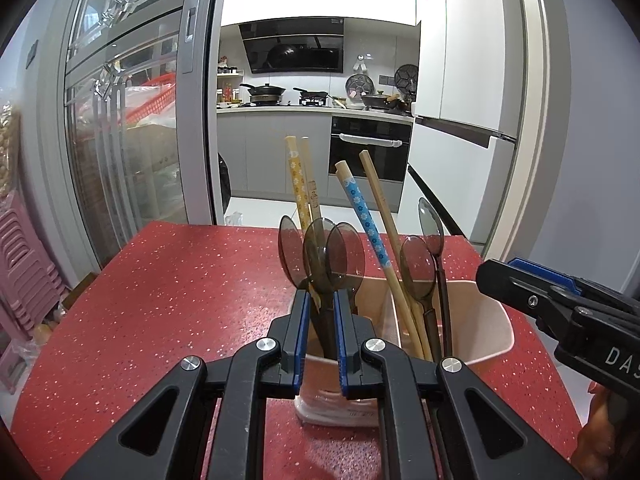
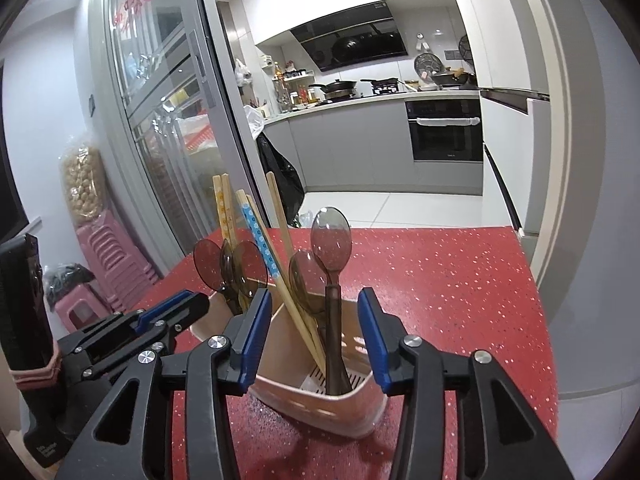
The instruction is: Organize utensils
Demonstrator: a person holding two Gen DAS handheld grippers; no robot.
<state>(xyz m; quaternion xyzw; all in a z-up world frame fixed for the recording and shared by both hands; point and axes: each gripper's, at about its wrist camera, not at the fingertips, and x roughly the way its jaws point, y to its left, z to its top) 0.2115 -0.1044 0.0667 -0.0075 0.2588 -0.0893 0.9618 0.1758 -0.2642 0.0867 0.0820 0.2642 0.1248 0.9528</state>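
Note:
A pink divided utensil holder (image 1: 488,320) (image 2: 320,396) stands on the red speckled table (image 1: 172,300). It holds several smoky translucent spoons (image 1: 334,256) (image 2: 331,236) and several chopsticks (image 1: 366,216) (image 2: 260,236), all upright or leaning. My left gripper (image 1: 321,300) is narrowly closed around the handle of a smoky spoon (image 1: 316,256) in the holder's left compartment. My right gripper (image 2: 314,300) is open at the holder's near side, a spoon handle (image 2: 334,340) between its fingers untouched. It shows at the right in the left wrist view (image 1: 520,280).
The table's far edge (image 2: 440,229) faces a kitchen doorway. A sliding glass door (image 1: 132,128) stands at left. Pink stools (image 2: 108,264) are stacked on the floor at left. A dark object (image 2: 28,320) stands at the table's near left.

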